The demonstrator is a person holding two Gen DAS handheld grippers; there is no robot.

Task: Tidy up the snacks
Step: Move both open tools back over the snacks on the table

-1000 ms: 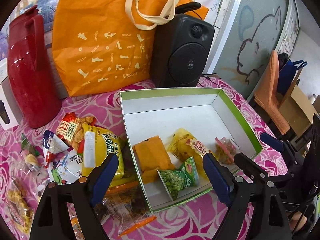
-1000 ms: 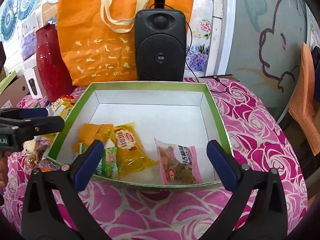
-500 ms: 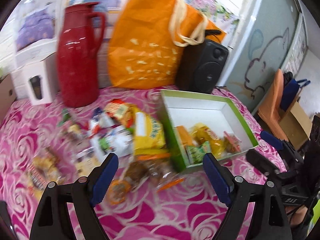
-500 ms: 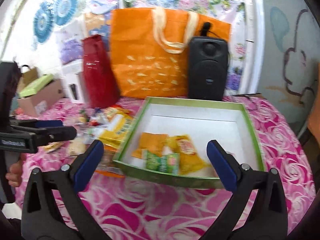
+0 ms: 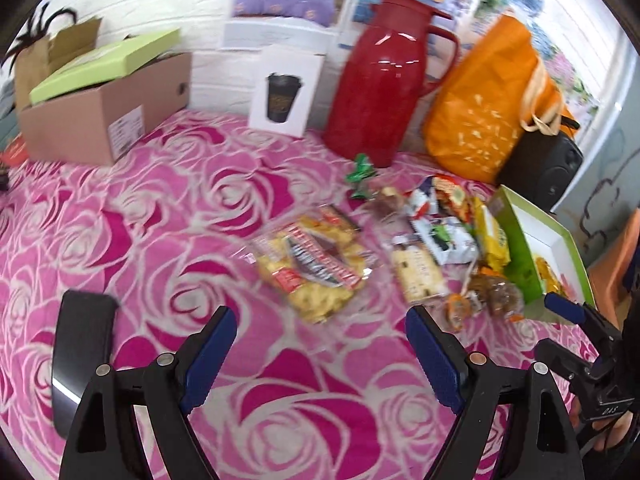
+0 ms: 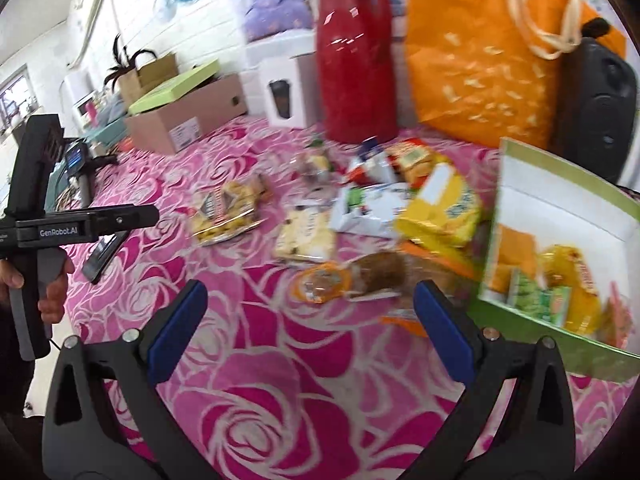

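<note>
Crinkly clear snack packets left of the green-rimmed white box could slip; both tongs gape empty.

Readable: "GenRobot.AI" in white letters on the black plastic body of the left handheld gripper, seen from the right wrist view. Also "OAS", small and pale, on the black housing of the right handheld gripper, seen from the left wrist view. Printed on the white cardboard carton: a picture of a black lidded coffee cup, its gold emblem too small to read. Lettering on the scattered snack packets and the brown cardboard box's white label: blurred, illegible.
</note>
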